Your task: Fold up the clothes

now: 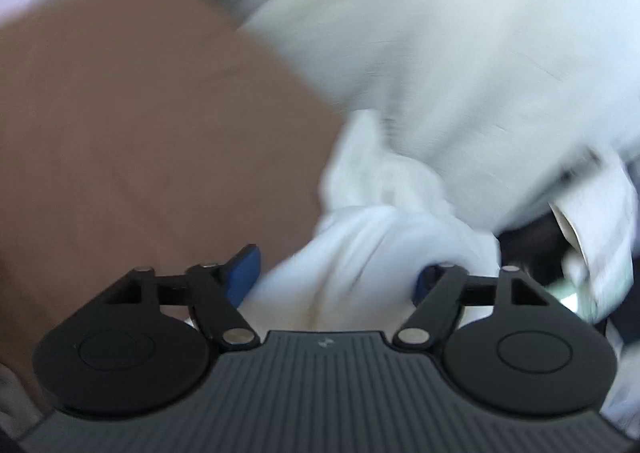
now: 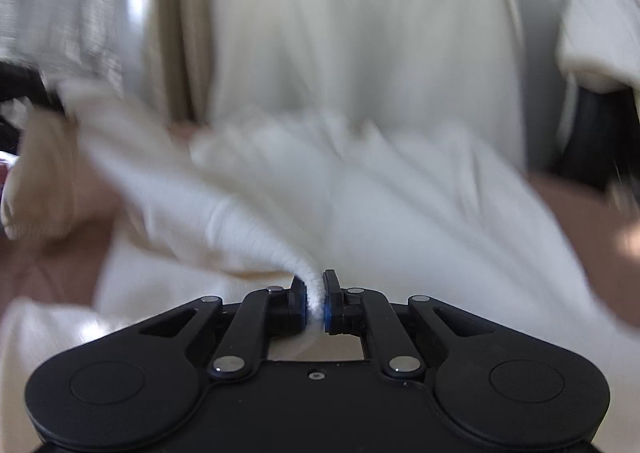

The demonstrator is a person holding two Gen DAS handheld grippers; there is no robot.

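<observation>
The right gripper (image 2: 315, 303) is clamped on a ribbed edge of the soft white knit garment (image 2: 360, 193), which lies rumpled over the brown surface (image 1: 140, 133) at mid-frame. The left gripper (image 1: 340, 273) stands spread, with bunched cloth between its blue pads. No neat fold shows; smoothing and folding seem left.

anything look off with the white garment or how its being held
Nothing damaged or spilled. The white garment lies bunched and wrinkled on the brown surface, not flat. The right tool pinches a ribbed edge; the left tool stands open around a wad. Both views are motion-blurred.
</observation>
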